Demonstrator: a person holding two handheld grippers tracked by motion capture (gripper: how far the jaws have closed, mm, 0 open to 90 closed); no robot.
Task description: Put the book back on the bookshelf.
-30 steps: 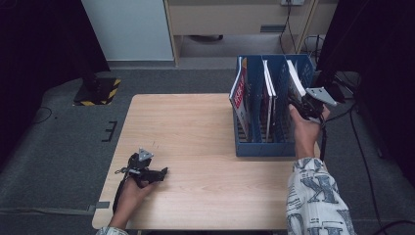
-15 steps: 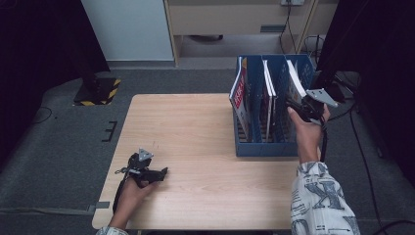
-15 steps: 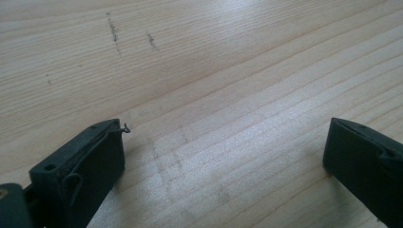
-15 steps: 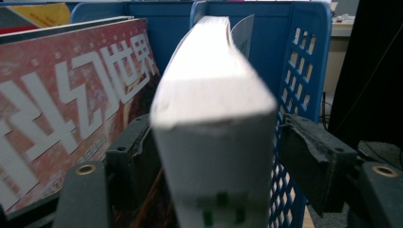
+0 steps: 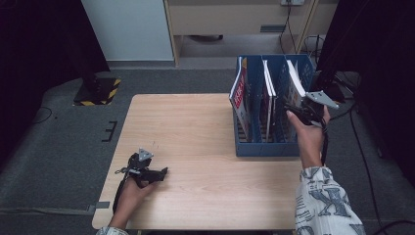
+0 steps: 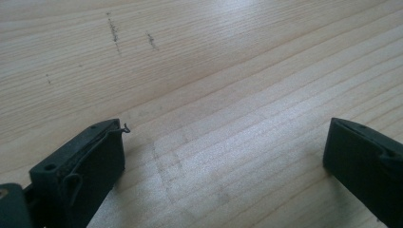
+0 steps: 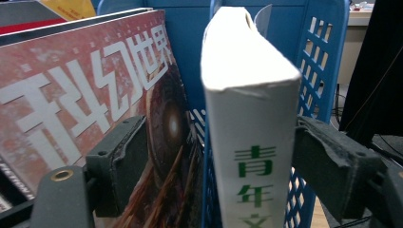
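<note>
A blue file rack [image 5: 266, 147] stands on the right side of the wooden table [image 5: 195, 127]. It holds a red magazine [image 5: 238, 95], a middle book [image 5: 267, 83] and a white book [image 5: 293, 83] in the rightmost slot. My right gripper [image 5: 299, 108] is at that white book [image 7: 247, 95], whose spine stands between the jaws. The jaws have just been opening, and a gap shows between the left pad [image 7: 126, 161] and the spine. The red magazine [image 7: 71, 95] leans to its left. My left gripper [image 5: 164, 171] rests on the near left of the table, open [image 6: 223, 142] over bare wood.
Beyond the far table edge stand a white cabinet [image 5: 129, 29] and a wooden unit [image 5: 235, 17] on grey floor. A yellow-and-black striped base [image 5: 95, 90] sits on the floor at the left. Cables [image 5: 362, 147] trail to the right of the rack.
</note>
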